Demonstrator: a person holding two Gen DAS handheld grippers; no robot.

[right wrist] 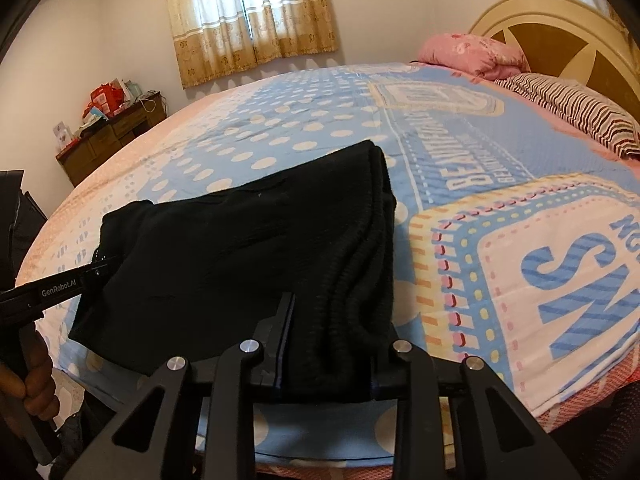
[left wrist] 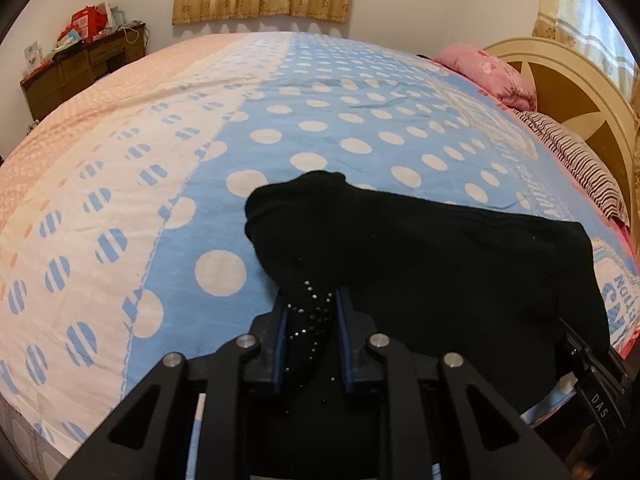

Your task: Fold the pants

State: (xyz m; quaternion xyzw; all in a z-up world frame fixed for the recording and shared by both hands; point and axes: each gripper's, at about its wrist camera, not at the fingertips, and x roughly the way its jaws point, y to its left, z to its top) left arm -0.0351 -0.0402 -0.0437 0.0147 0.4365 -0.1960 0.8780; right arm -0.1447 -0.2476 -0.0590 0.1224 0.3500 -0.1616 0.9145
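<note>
Black pants (left wrist: 440, 256) lie folded near the front edge of the bed, with small studs on the part near my left hand. My left gripper (left wrist: 310, 304) is shut on the studded left end of the pants. In the right wrist view the pants (right wrist: 224, 256) spread leftward, their ribbed waistband (right wrist: 364, 272) running toward the camera. My right gripper (right wrist: 334, 320) is shut on the thick waistband end; its right finger is hidden by the cloth. The left gripper (right wrist: 102, 266) shows at the pants' left edge, held by a hand.
The bed has a blue dotted bedsheet (left wrist: 320, 120) with pink and white bands. A pink quilt (right wrist: 472, 54), a striped pillow (right wrist: 572, 116) and a cream headboard (right wrist: 560, 28) are at the right. A cluttered brown dresser (left wrist: 80, 68) stands by the far wall.
</note>
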